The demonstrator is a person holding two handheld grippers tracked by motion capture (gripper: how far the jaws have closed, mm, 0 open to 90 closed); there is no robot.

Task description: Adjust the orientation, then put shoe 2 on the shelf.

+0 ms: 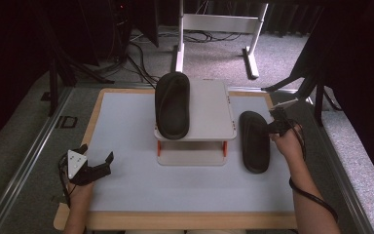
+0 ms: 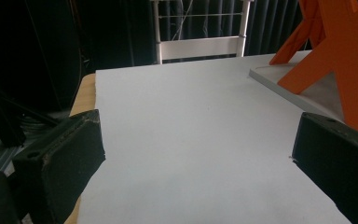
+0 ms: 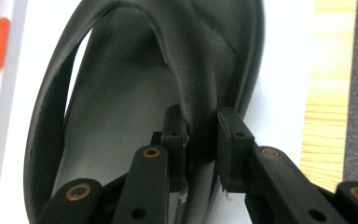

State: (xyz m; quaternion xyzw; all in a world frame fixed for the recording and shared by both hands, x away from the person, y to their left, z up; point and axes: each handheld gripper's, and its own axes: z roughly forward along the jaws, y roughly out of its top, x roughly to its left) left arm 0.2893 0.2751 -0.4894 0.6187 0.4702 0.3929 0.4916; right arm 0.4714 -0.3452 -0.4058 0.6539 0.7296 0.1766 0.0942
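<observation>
The right gripper [image 1: 276, 122] was clamped on the rim of the black slipper [image 1: 253, 141] that lay on the white mat [image 1: 126, 185], at about three o'clock from the small two-tier rack [image 1: 209, 124]. In the right gripper view the two pads [image 3: 175, 135] pinched the slipper's [image 3: 135, 93] side wall between them, one pad inside the shoe and one outside. The slipper's long axis ran from twelve to six o'clock, parallel to the rack's side edge and just beside it, and the grip sat on the slipper's outer edge toward its far end. Its mate, a second black slipper [image 1: 172, 105], already rested on the rack's top shelf with the same twelve-to-six lie, leaving bare shelf to its right. So the likely move was a lift and a carry toward nine o'clock onto that free space, keeping the axis unchanged. The right hand was plainly the nearer one. The left gripper [image 1: 96, 162] hovered at the mat's near left corner, jaws apart and empty, well apart from both slippers.
</observation>
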